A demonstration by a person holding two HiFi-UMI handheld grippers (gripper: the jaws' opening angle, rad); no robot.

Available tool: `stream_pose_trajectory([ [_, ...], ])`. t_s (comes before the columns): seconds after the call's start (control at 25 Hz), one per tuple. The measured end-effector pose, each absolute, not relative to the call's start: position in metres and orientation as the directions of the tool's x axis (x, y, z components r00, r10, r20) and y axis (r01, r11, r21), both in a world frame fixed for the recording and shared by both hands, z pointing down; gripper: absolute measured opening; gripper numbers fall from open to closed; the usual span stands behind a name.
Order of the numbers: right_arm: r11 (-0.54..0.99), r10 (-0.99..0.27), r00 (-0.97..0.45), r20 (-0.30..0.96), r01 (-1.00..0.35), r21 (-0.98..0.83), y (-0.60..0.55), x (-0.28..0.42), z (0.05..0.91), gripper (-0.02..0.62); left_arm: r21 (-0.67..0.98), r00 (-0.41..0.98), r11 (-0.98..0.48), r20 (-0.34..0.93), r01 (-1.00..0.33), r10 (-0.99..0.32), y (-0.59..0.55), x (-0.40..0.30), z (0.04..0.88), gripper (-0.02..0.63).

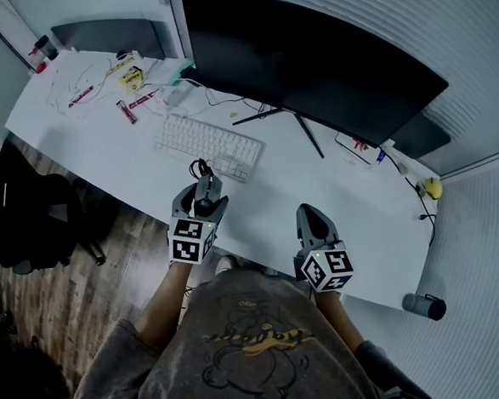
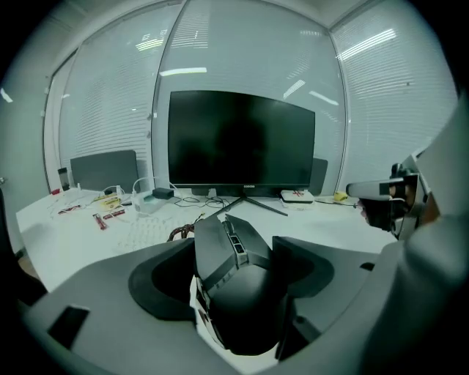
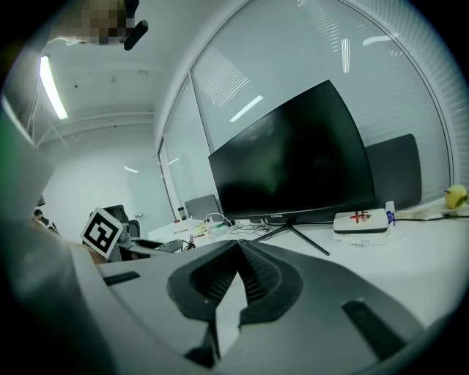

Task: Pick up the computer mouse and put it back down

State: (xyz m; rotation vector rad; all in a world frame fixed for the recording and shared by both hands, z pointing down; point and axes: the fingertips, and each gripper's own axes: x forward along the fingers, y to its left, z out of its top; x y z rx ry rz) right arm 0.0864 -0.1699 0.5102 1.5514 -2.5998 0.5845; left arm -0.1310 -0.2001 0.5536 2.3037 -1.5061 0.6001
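Desk point(image 2: 330, 227) beyond, left tongs point(image 2: 234, 245) view shows clamped mouse point(image 2: 242, 289).

At back of desk point(image 1: 268, 219): monitor point(image 1: 308, 62). Before monitor, toward left: keyboard point(image 1: 207, 146). Just before keyboard, near front edge: mouse point(image 2: 238, 286), held between 2 jaws of left gripper point(image 1: 203, 196). Right of that, well apart, over front edge: right gripper point(image 1: 311, 218), jaws together, nothing between. Behind keyboard, toward far left corner: snack bars point(image 1: 128, 111). Under monitor's right end: small box point(image 1: 357, 147). On floor, left of desk: chair point(image 1: 29, 218).
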Motion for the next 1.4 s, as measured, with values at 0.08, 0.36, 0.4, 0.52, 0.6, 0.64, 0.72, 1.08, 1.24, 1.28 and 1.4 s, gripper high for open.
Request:
stream_pose_trajectory([
  [0.08,0.413,-0.839,-0.484,0.247,-0.863,-0.289,-0.169,0.088,0.511,0.006,0.039,0.36,-0.402,0.527,-0.915,-0.769,-0.201,-0.129,0.565,0.339],
  [0.36,0.395,-0.846,-0.465,0.259,-0.875,-0.281,-0.167,0.092,0.513,0.006,0.054,0.373,-0.429,0.596,-0.902,-0.711,-0.202,-0.122,0.608,0.341],
  [0.4,0.393,-0.848,-0.463,0.26,-0.876,-0.28,-0.166,0.093,0.512,0.006,0.055,0.375,-0.433,0.605,-0.899,-0.702,-0.201,-0.121,0.615,0.34],
  [0.52,0.384,-0.852,-0.452,0.264,-0.882,-0.274,-0.165,0.096,0.512,0.006,0.059,0.379,-0.444,0.628,-0.894,-0.679,-0.199,-0.116,0.632,0.339],
  [0.6,0.377,-0.854,-0.445,0.269,-0.886,-0.27,-0.163,0.099,0.512,0.006,0.061,0.378,-0.448,0.644,-0.892,-0.664,-0.199,-0.113,0.644,0.339],
  [0.64,0.373,-0.855,-0.441,0.272,-0.888,-0.268,-0.162,0.101,0.512,0.006,0.064,0.378,-0.45,0.652,-0.891,-0.657,-0.199,-0.112,0.649,0.339],
  [0.72,0.365,-0.857,-0.433,0.278,-0.893,-0.265,-0.159,0.105,0.513,0.006,0.066,0.378,-0.454,0.667,-0.889,-0.642,-0.199,-0.109,0.658,0.34],
  [1.08,0.322,-0.87,-0.391,0.3,-0.912,-0.255,-0.15,0.122,0.514,0.006,0.057,0.361,-0.464,0.712,-0.884,-0.602,-0.202,-0.102,0.687,0.341],
  [1.24,0.306,-0.874,-0.377,0.306,-0.917,-0.254,-0.147,0.129,0.515,0.006,0.047,0.356,-0.469,0.719,-0.882,-0.597,-0.203,-0.099,0.693,0.341],
  [1.28,0.304,-0.875,-0.375,0.307,-0.918,-0.254,-0.146,0.129,0.515,0.006,0.044,0.353,-0.469,0.721,-0.882,-0.596,-0.203,-0.099,0.694,0.341],
  [1.4,0.302,-0.876,-0.373,0.307,-0.919,-0.254,-0.144,0.131,0.515,0.006,0.044,0.342,-0.461,0.732,-0.886,-0.589,-0.202,-0.099,0.696,0.341],
])
